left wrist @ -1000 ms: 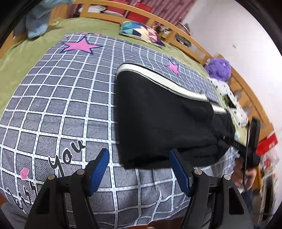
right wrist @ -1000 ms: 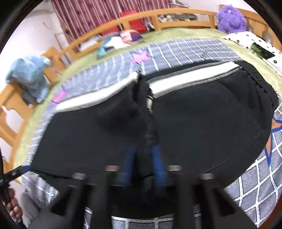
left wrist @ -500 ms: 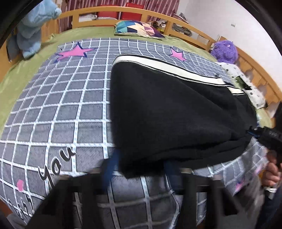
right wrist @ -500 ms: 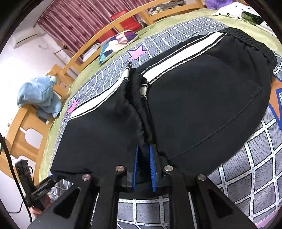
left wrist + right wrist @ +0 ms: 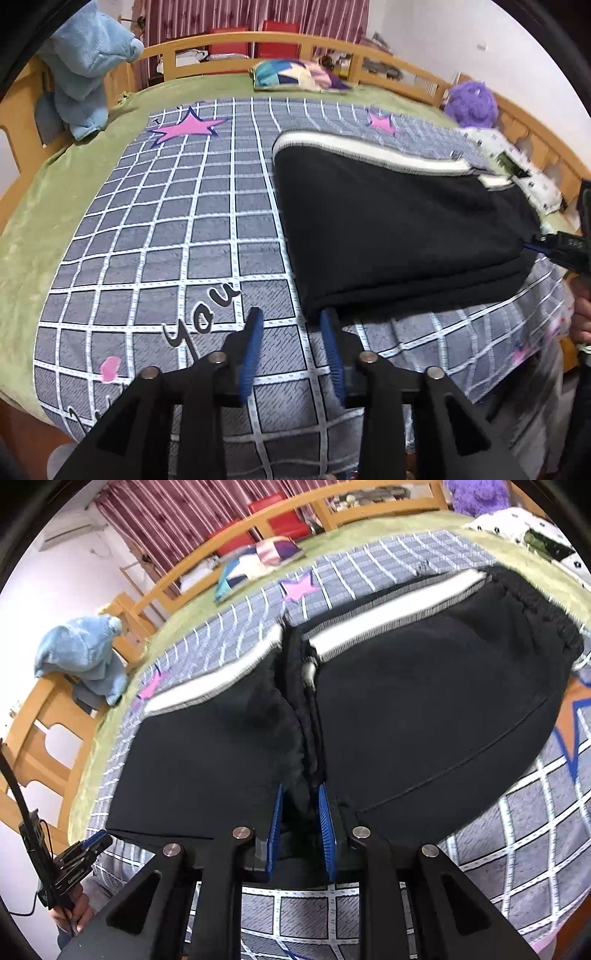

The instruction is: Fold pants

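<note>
Black pants [image 5: 399, 229] with a white side stripe [image 5: 369, 151] lie folded on a grey checked bedspread [image 5: 166, 221]. My left gripper [image 5: 290, 325] sits at their near corner. Its jaws are opening, and only bedspread shows between them, with the corner beside the right pad [image 5: 328, 332]. In the right wrist view the pants [image 5: 424, 709] have a bunched ridge running down the middle. My right gripper [image 5: 300, 805] has that ridge between its pads. Its jaws are opening, and the fabric still fills the gap. Each gripper shows at the other view's edge: the right gripper [image 5: 561, 247] and the left gripper [image 5: 88, 843].
A wooden rail [image 5: 229, 40] rings the bed. A blue plush [image 5: 88, 62] hangs on it at the left. A patterned pillow [image 5: 295, 74], a purple plush [image 5: 471, 99] and a white dotted cloth [image 5: 517, 173] lie at the far side. A green sheet [image 5: 44, 192] borders the bedspread.
The left jaws went from wide around the pants corner to a narrower gap, and the gripper shifted left of the corner. The right pads have parted slightly around the fold.
</note>
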